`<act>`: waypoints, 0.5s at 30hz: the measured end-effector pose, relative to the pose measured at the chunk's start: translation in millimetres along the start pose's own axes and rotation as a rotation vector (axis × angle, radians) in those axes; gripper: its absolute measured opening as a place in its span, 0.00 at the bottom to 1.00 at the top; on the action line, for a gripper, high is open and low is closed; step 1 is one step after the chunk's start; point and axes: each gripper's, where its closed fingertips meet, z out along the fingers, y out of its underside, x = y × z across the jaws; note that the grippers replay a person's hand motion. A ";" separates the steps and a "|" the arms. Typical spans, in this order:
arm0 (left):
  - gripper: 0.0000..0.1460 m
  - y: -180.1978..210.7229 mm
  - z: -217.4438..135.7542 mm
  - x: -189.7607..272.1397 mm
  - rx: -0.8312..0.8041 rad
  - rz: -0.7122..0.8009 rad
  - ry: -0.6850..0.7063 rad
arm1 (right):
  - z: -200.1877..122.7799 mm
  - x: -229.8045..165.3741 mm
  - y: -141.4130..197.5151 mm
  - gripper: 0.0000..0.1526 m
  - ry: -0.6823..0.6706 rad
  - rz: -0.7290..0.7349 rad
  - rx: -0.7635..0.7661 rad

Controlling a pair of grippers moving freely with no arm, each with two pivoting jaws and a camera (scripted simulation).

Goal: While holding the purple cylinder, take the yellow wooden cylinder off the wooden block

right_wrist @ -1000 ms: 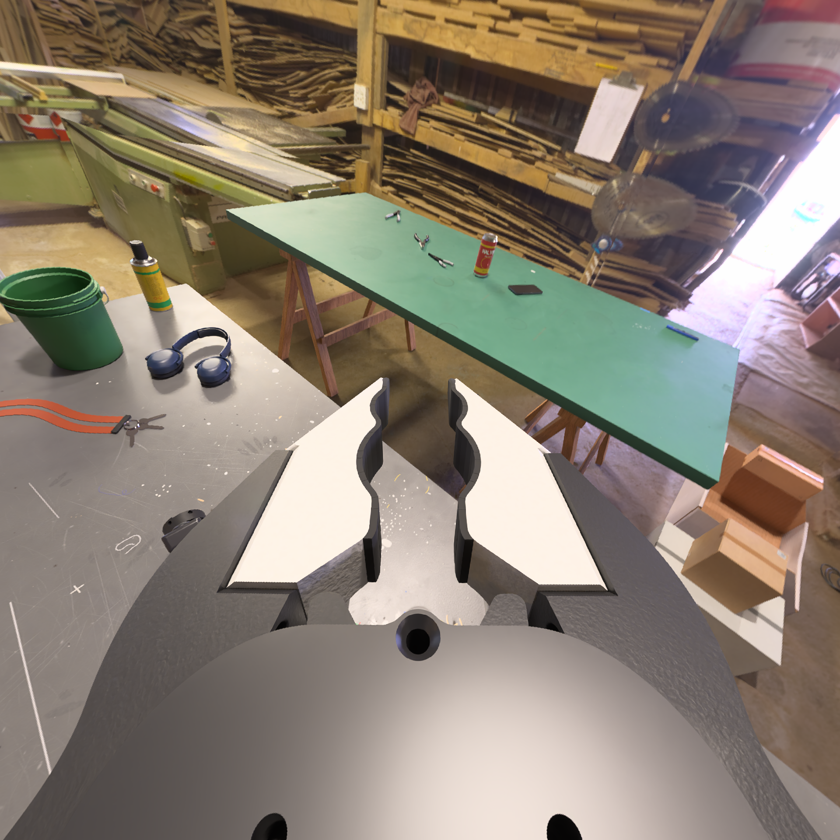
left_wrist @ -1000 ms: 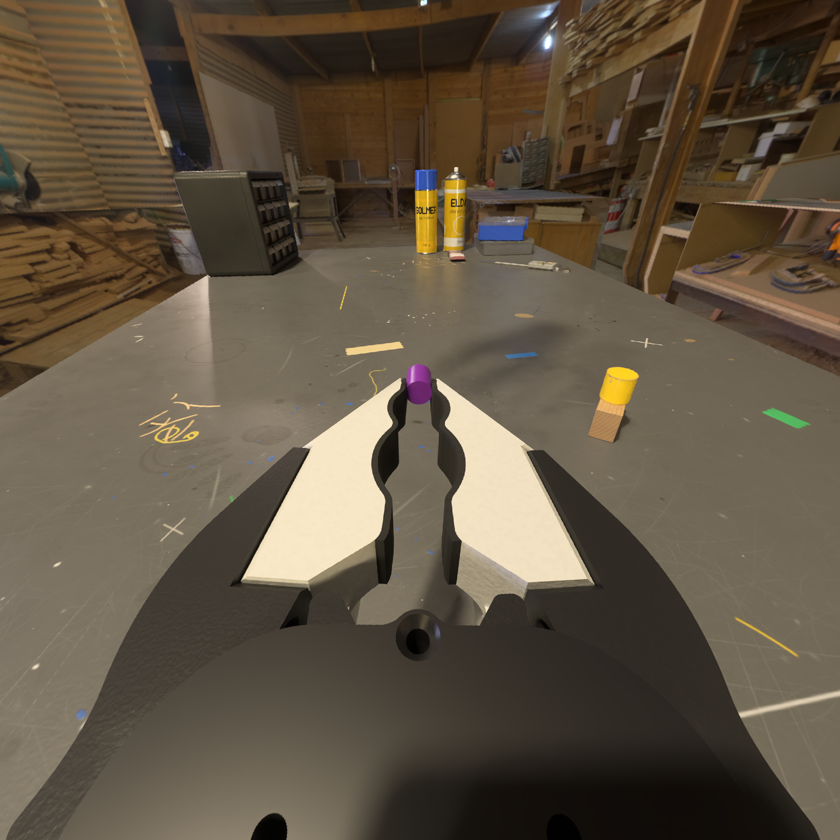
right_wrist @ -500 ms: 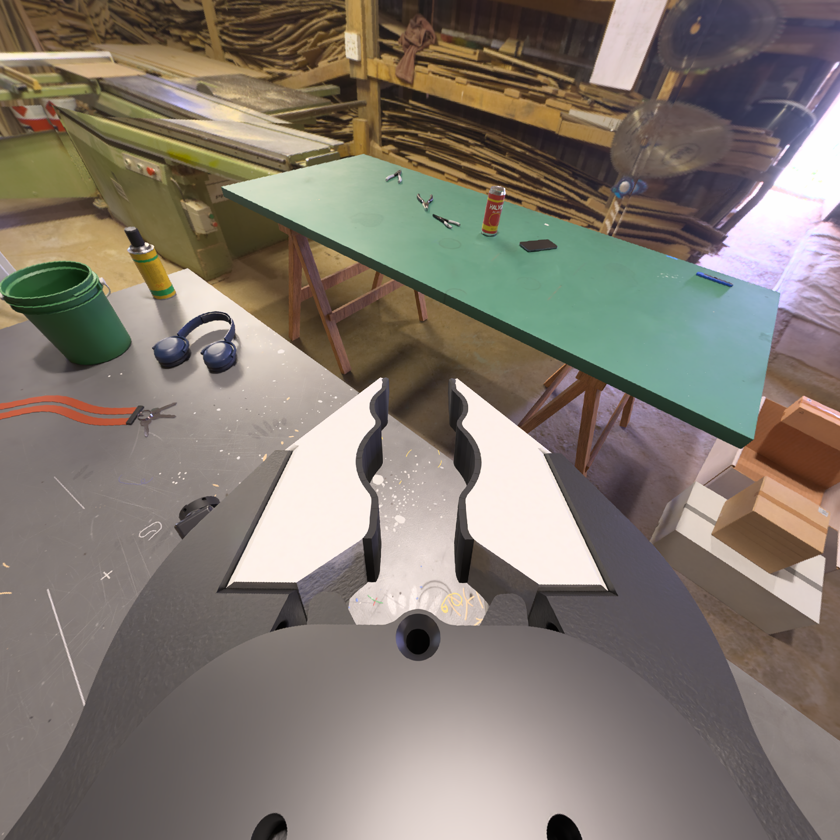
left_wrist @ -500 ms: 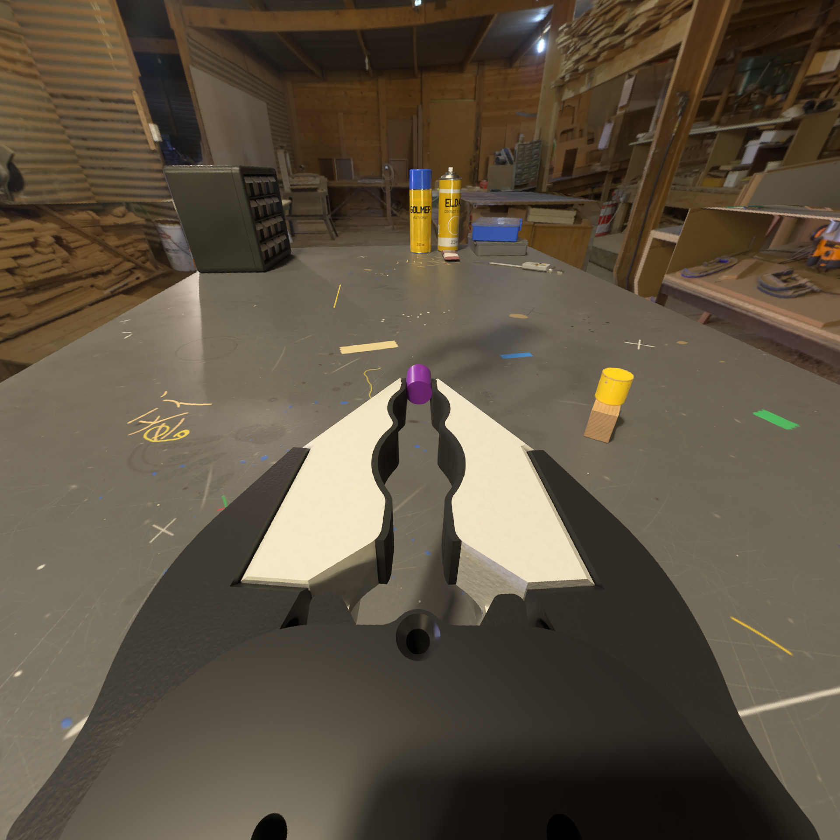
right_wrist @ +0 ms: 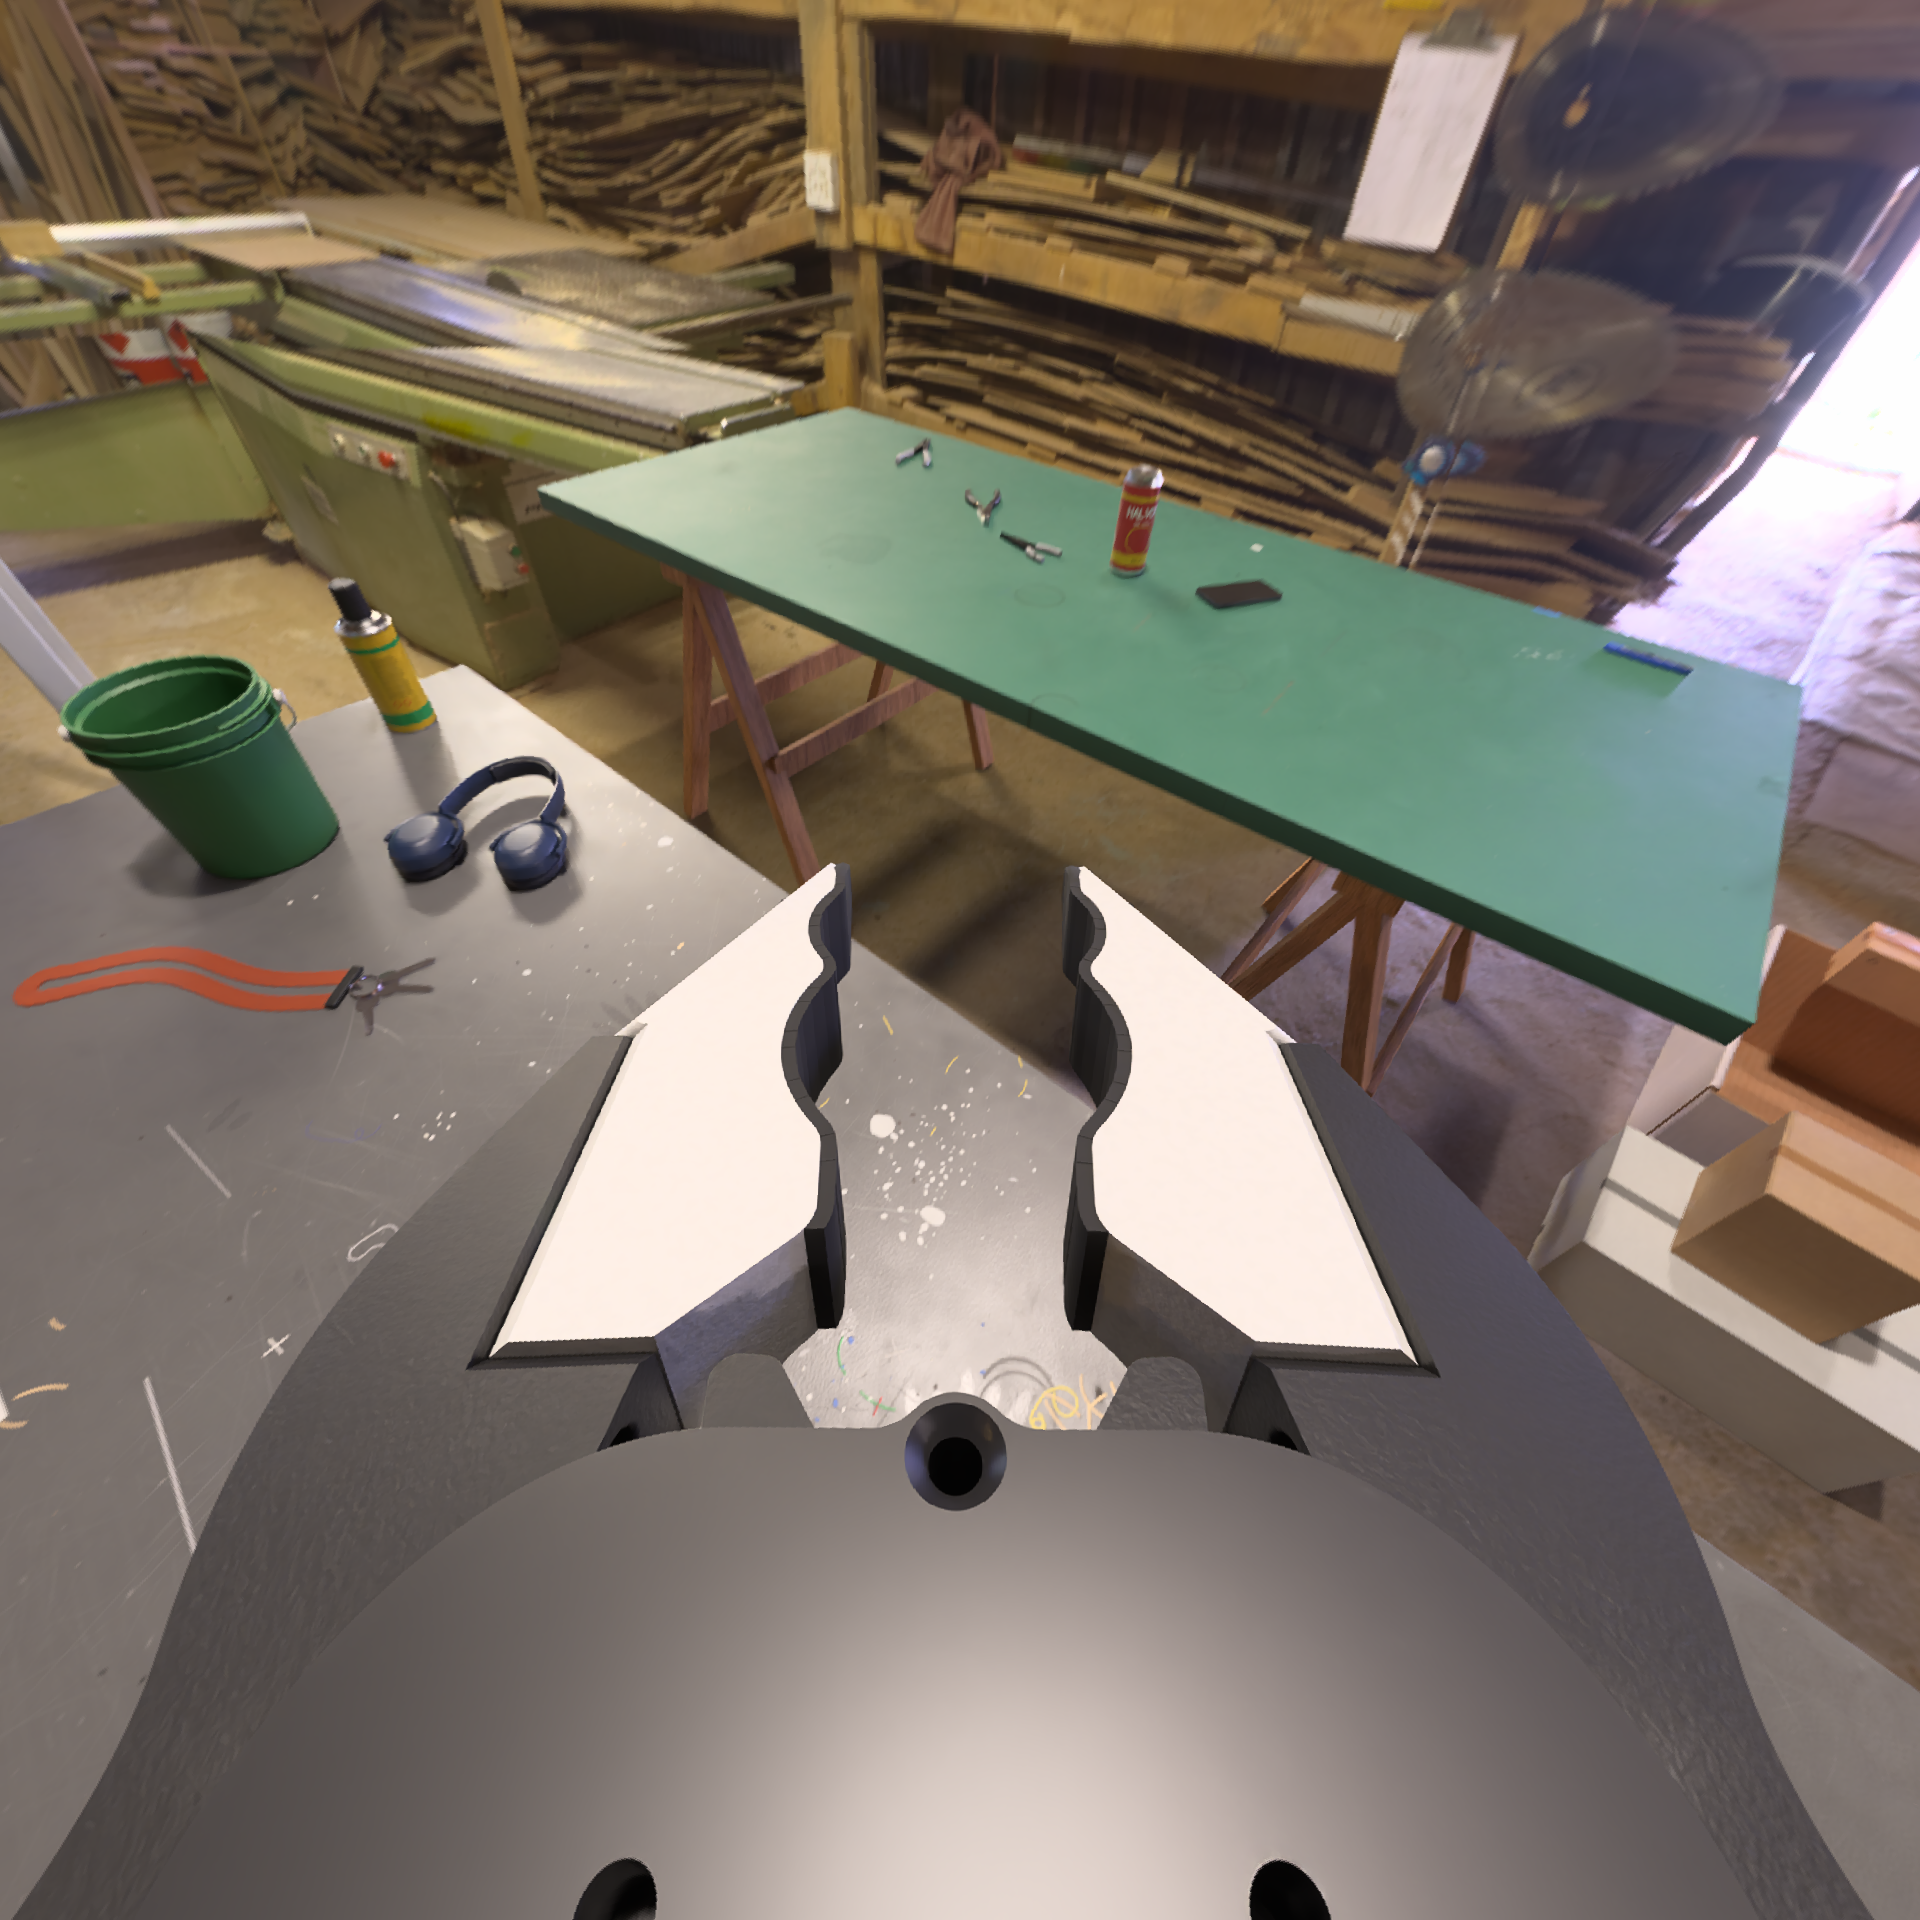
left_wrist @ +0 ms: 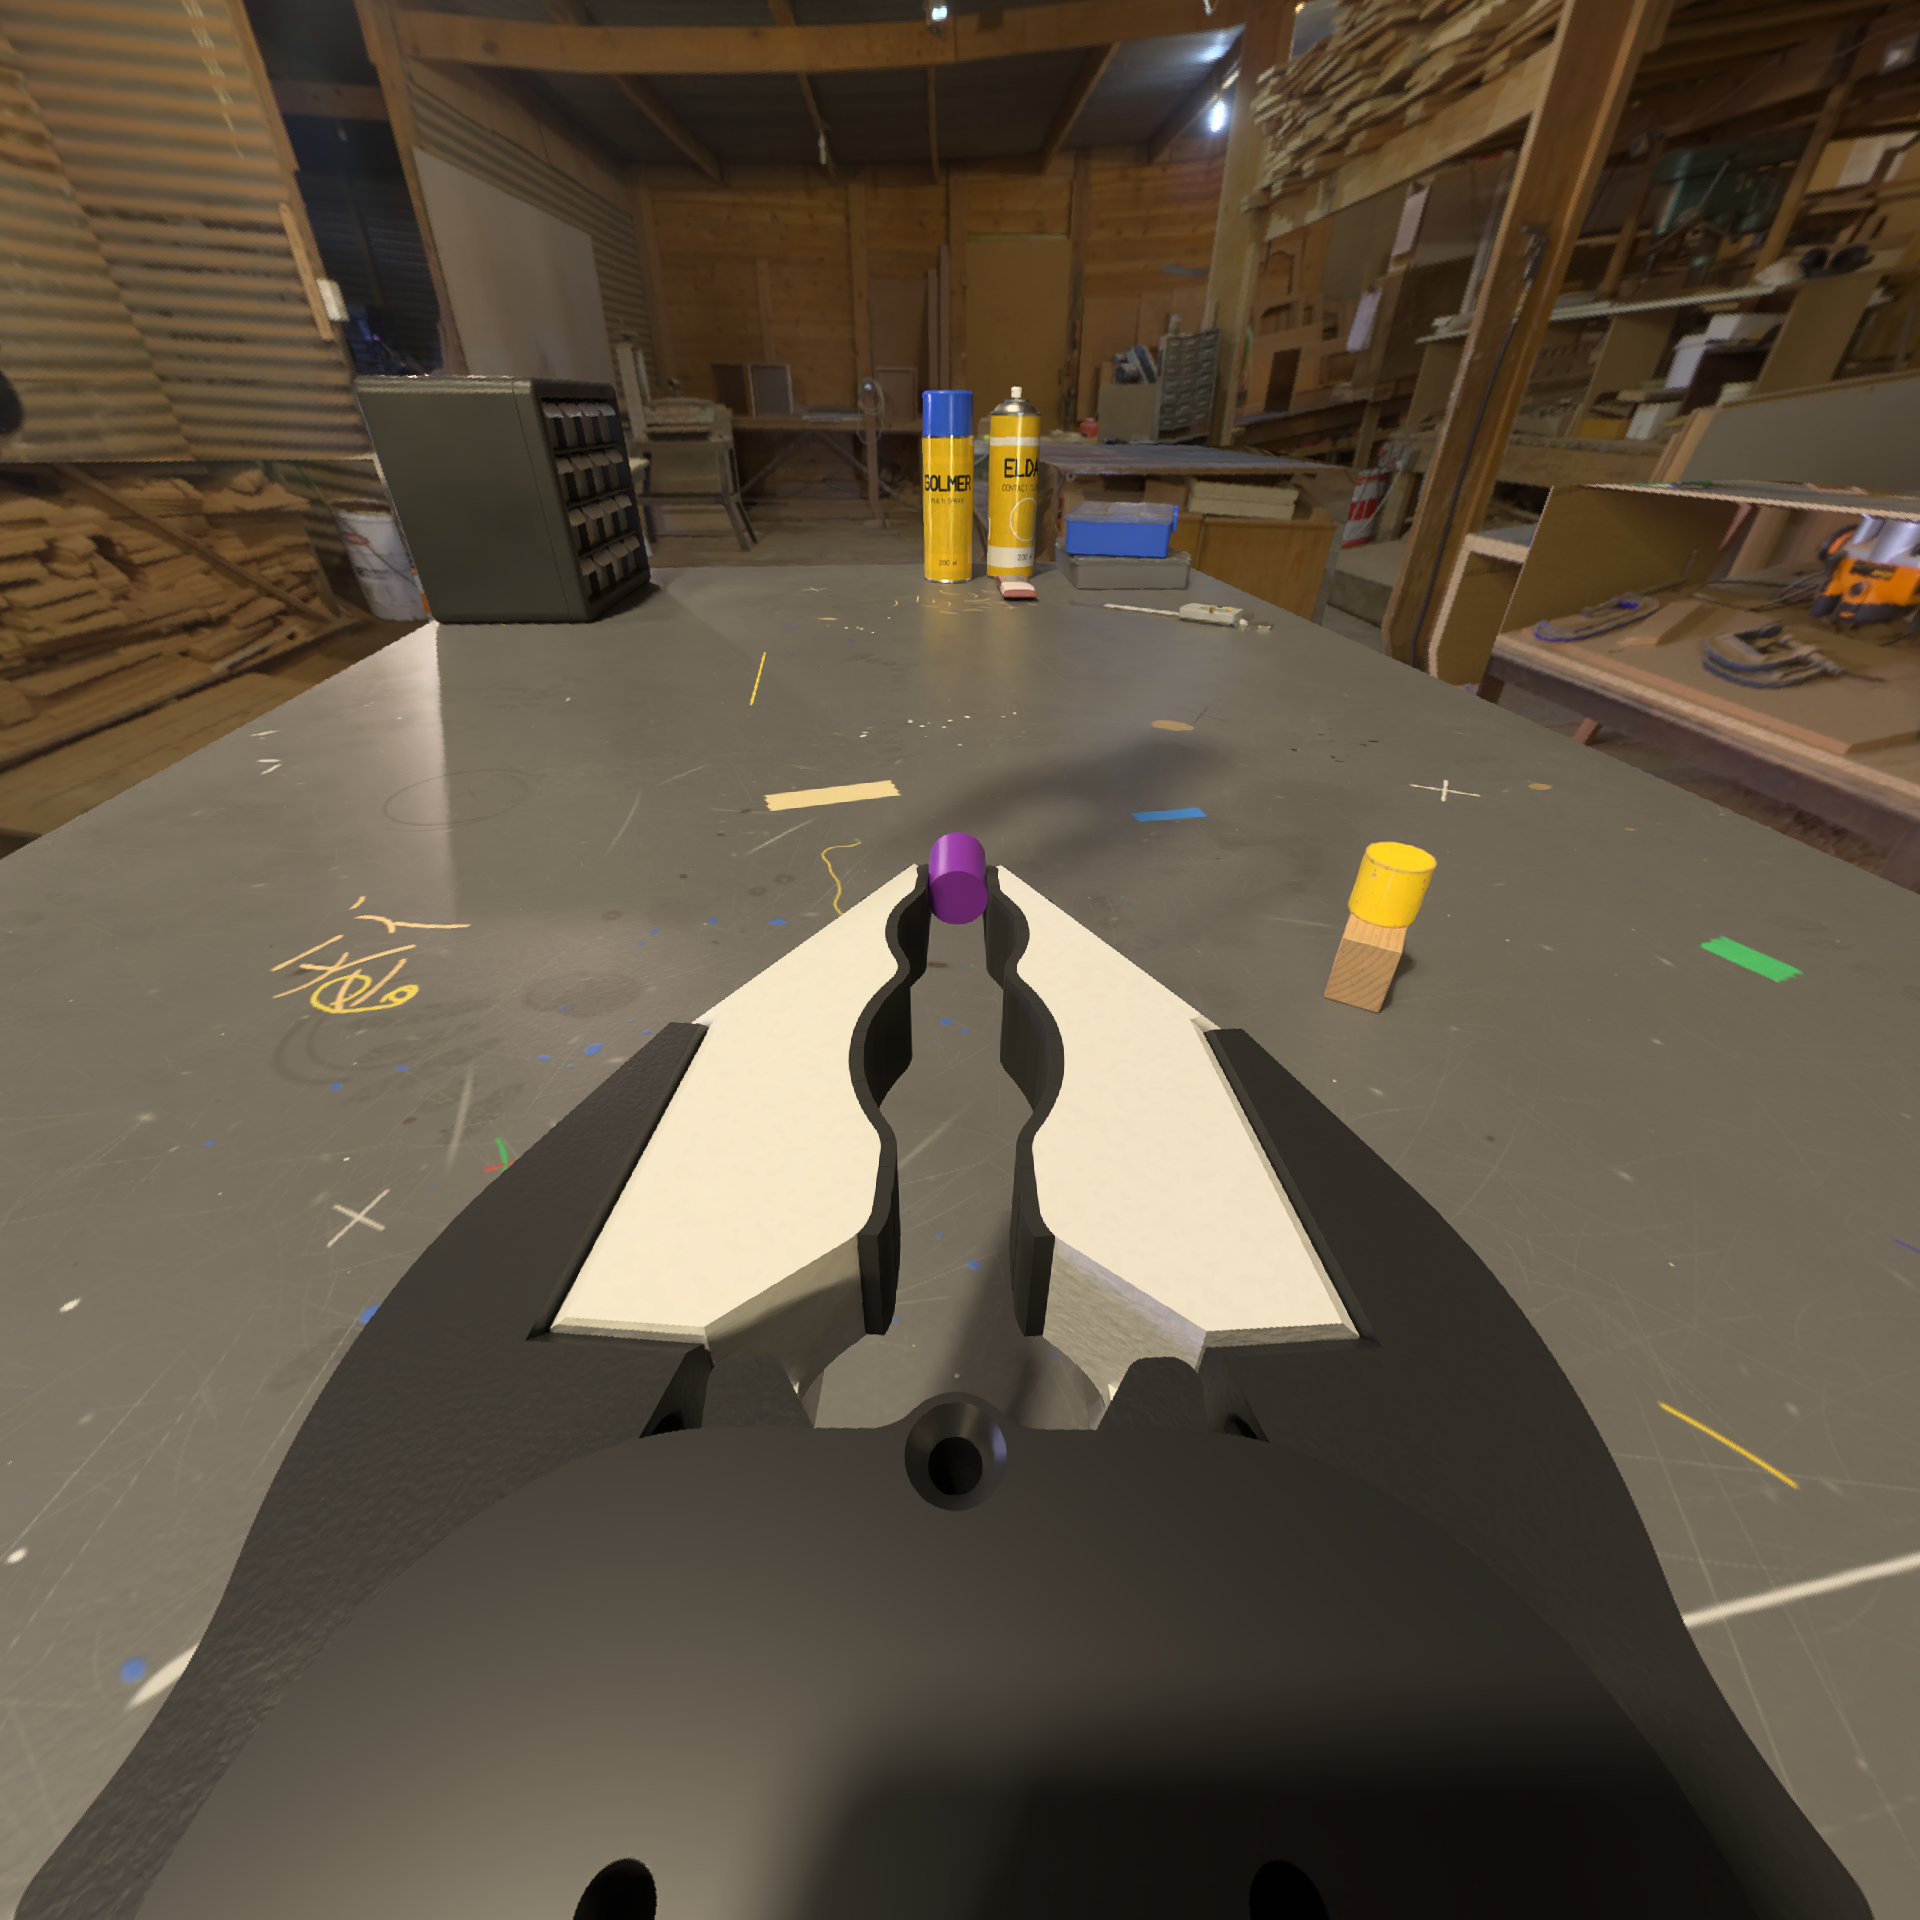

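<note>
In the left wrist view my left gripper [left_wrist: 956,883] is shut on a small purple cylinder [left_wrist: 956,878], pinched between its fingertips above the grey worktable [left_wrist: 623,935]. To its right a yellow cylinder [left_wrist: 1390,883] stands on a small tilted wooden block [left_wrist: 1363,968] on the table. In the right wrist view my right gripper [right_wrist: 956,894] is open and empty, above the table's edge. Neither the yellow cylinder nor the block shows in that view.
Two yellow spray cans [left_wrist: 982,483], a dark drawer cabinet [left_wrist: 509,499] and a blue box [left_wrist: 1120,528] stand at the table's far end. A green bucket [right_wrist: 203,764], headphones [right_wrist: 483,836], a spray can [right_wrist: 379,660] and a red lanyard with keys [right_wrist: 208,977] lie on the table. A green trestle table [right_wrist: 1247,665] stands beyond.
My right gripper has opened wider and shifted, so the view has slid down and the table items sit farther right. My left gripper keeps hold of the purple cylinder with slight drift.
</note>
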 end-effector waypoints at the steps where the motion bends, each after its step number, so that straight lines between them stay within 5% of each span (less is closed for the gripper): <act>1: 0.06 -0.2 -0.2 -0.1 0.002 -0.001 0.000 | -4.2 0.1 -2.6 0.28 0.009 -0.004 0.017; 8: 0.06 -3.1 -3.6 -1.5 0.021 -0.005 -0.004 | -53.6 -34.0 11.7 0.33 0.121 -0.170 0.028; 15: 0.06 -6.8 -4.1 0.7 0.036 -0.001 0.003 | -72.9 -104.3 153.9 0.32 0.085 -0.288 -0.285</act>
